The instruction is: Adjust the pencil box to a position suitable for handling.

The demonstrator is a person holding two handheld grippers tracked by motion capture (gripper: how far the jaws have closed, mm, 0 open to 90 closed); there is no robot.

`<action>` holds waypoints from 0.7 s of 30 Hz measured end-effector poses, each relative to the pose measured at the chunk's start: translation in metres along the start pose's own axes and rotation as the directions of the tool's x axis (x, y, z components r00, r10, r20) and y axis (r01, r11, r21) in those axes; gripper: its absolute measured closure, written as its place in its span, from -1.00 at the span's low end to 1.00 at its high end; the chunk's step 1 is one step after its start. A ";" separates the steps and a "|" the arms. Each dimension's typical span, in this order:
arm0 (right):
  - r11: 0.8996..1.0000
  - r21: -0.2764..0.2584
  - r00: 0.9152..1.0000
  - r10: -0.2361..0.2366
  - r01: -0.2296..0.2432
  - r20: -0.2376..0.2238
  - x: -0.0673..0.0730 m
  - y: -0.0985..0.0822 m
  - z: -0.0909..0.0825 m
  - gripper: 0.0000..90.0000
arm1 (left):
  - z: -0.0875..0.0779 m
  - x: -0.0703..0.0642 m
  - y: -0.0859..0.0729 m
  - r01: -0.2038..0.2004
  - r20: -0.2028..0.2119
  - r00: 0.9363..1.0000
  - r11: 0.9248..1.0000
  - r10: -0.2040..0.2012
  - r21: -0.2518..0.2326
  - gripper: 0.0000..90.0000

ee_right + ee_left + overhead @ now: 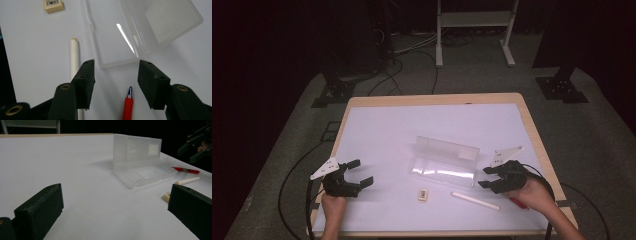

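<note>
So we've got the clear plastic pencil case [443, 164] sitting open in the middle of the white surface [382, 135], lid standing up. Our right gripper [114, 75] has its jaws apart with nothing between them, hovering over the red pen [128, 106], which lies just short of the case's near edge. The white stick-shaped pen [74, 56] lies right beside it, and the small beige eraser [53, 5] farther off. Left gripper [357, 174] is wide open too, holding nothing, well apart from everything.
</note>
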State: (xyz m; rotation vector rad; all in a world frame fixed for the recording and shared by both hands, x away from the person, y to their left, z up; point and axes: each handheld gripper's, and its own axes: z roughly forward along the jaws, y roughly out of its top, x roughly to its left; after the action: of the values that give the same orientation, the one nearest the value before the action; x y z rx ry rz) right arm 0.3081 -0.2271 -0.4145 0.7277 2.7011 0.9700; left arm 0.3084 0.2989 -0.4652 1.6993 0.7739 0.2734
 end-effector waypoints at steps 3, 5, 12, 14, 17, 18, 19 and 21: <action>1.000 0.000 1.000 0.003 -0.003 0.005 -0.001 -0.004 -0.002 0.04 | 0.000 0.000 0.000 -0.004 0.001 1.000 1.000 0.004 -0.001 -1.00; 1.000 -0.001 1.000 0.011 -0.011 0.011 -0.002 -0.008 -0.004 0.03 | 0.000 0.000 0.000 -0.005 0.002 1.000 1.000 0.005 -0.001 -1.00; 0.999 0.019 0.999 0.031 -0.032 0.023 -0.005 -0.024 -0.006 0.03 | 0.000 0.000 0.000 -0.004 0.001 1.000 1.000 0.004 0.000 -1.00; 0.999 0.021 0.999 0.036 -0.037 0.023 -0.005 -0.026 -0.006 0.03 | 0.000 0.000 0.000 -0.003 0.000 1.000 1.000 0.003 0.001 -1.00; 0.999 0.024 0.999 0.047 -0.048 0.025 -0.006 -0.033 -0.007 0.03 | 0.000 0.000 0.000 -0.006 0.000 1.000 1.000 0.006 0.003 -1.00; 0.999 0.024 0.999 0.047 -0.048 0.025 -0.006 -0.033 -0.007 0.03 | 0.000 0.000 0.000 -0.006 0.000 1.000 1.000 0.006 0.003 -1.00; 0.998 0.026 0.998 0.051 -0.052 0.025 -0.006 -0.034 -0.007 0.03 | 0.000 0.000 0.000 -0.010 0.001 1.000 1.000 0.009 0.003 -1.00; 0.998 0.031 0.998 0.057 -0.057 0.026 -0.006 -0.038 -0.008 0.03 | 0.000 0.000 0.000 -0.010 0.002 1.000 1.000 0.010 0.002 -1.00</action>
State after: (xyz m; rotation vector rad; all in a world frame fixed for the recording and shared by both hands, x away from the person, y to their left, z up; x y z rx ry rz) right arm 0.2962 -0.2599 -0.4327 0.8218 2.6932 0.9260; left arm 0.3083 0.2988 -0.4652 1.7055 0.7647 0.2784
